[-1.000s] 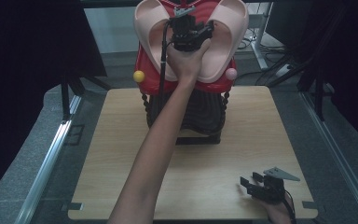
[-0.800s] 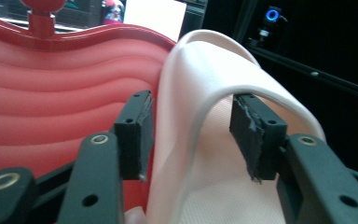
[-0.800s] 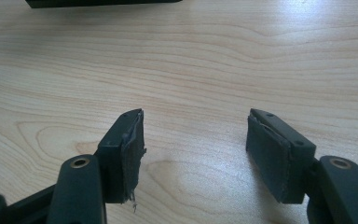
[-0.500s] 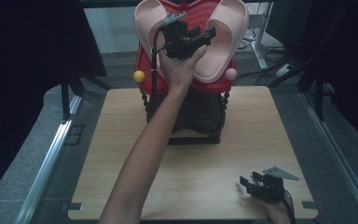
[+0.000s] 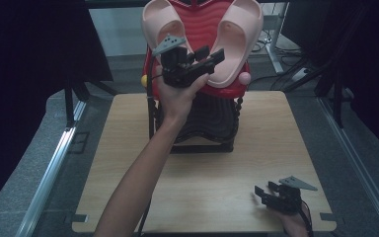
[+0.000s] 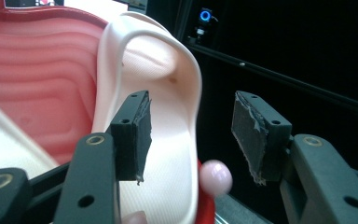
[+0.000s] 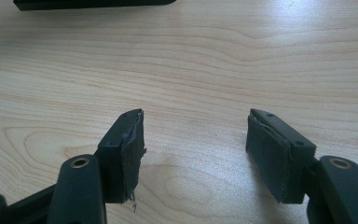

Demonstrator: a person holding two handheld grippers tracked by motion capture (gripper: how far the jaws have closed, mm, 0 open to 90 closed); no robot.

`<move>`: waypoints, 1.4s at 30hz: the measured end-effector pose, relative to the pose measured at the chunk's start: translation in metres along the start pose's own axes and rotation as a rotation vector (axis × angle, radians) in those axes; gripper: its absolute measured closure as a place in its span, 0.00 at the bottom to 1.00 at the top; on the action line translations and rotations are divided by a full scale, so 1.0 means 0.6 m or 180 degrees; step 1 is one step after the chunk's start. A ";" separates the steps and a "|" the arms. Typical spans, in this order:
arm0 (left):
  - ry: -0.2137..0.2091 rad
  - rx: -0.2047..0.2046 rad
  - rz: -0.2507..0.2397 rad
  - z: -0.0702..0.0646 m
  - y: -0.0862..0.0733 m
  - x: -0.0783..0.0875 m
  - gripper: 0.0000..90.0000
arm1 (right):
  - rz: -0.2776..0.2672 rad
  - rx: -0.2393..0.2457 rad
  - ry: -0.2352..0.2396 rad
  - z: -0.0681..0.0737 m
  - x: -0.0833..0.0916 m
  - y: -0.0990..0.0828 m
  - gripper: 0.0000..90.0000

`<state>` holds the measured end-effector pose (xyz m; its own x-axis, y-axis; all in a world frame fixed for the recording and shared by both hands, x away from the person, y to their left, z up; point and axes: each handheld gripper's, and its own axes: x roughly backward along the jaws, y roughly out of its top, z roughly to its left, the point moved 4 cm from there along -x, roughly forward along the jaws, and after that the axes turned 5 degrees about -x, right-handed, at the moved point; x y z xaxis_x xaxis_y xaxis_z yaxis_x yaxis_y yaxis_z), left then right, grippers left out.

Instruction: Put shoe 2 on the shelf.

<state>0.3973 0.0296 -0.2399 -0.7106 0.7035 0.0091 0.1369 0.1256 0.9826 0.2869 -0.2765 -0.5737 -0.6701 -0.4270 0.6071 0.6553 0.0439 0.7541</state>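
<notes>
Two pale pink slippers, thick-soled and smooth, propped toe-up against a ribbed red seat (image 5: 203, 29) on a black stand (image 5: 212, 123): left slipper (image 5: 164, 29) and right slipper (image 5: 237, 42), soles facing the camera in the high view. Small yellow ball (image 5: 144, 79) at the seat's left edge, pink ball (image 5: 245, 78) at its right.

From the high view: left gripper (image 5: 212, 57) raised in front of the seat, held in a hand (image 5: 177, 96), its jaws pointing toward the right slipper's lower half. Right gripper (image 5: 269, 193) low on the wooden surface (image 5: 128, 163), well apart from the stand.

From the left gripper view, unseen from above: curved rim and hollow inside of the right slipper (image 6: 168, 121), faintly textured footbed, the pink ball (image 6: 216, 177) just below and between the jaws. Left gripper (image 6: 189, 137) released, jaws wide apart, holding nothing. One jaw lying over the slipper's inner face, the other out past its rim against dark background; rim between the two. Contact with the slipper hard to judge, possibly just short of it.

From the right gripper view: right gripper (image 7: 196, 151) also released, jaws spread wide, nothing between them but bare wood grain (image 7: 191, 60). Dark foot of the stand (image 7: 93, 3) far ahead of the jaws.
</notes>
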 end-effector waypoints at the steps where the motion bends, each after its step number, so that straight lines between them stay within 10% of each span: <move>1: -0.0026 -0.0019 -0.0004 -0.002 -0.005 0.011 0.53 | 0.0000 0.0002 -0.0003 0.000 0.000 0.000 0.41; 18: -0.0294 0.0078 0.0046 0.001 -0.119 0.157 0.53 | -0.0002 -0.0008 -0.0054 -0.003 0.000 0.000 0.41; 42: 0.0075 0.0117 0.0542 0.072 -0.334 0.281 0.50 | 0.0017 -0.0002 -0.0058 -0.002 0.000 0.001 0.41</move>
<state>0.2800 0.1532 -0.4433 -0.6909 0.7002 0.1798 0.2816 0.0317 0.9590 0.2878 -0.2777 -0.5738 -0.6728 -0.4102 0.6157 0.6591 0.0457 0.7507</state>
